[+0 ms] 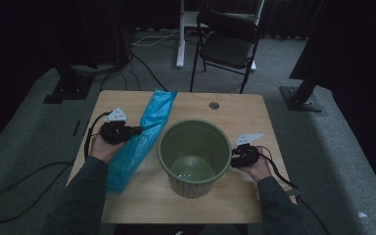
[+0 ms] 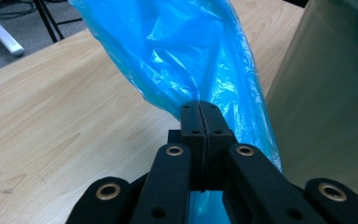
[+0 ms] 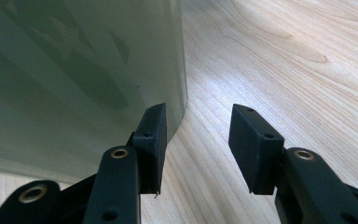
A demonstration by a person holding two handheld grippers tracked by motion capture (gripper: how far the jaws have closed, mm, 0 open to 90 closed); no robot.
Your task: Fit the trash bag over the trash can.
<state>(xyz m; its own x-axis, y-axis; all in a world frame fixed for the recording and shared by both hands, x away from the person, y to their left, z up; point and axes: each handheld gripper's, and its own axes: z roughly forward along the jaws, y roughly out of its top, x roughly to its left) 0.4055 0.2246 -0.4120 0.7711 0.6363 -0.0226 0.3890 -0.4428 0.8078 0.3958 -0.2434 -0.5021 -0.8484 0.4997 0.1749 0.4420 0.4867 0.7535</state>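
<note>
Blue plastic bag (image 1: 139, 142) lies on the table (image 1: 127, 205) left of the green bin (image 1: 194, 156), clamped in the left gripper (image 2: 200, 112). Right gripper (image 3: 197, 140) rests spread beside the bin wall. Advise lifting high so the film clears the rim.

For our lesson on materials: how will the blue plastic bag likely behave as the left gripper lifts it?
The blue plastic bag is thin, crinkled film, so it will probably hang limp and floppy. It looks very light, so it should rise easily. The left gripper is shut on a bunched fold; the glossy film might slip if tugged hard.
</note>
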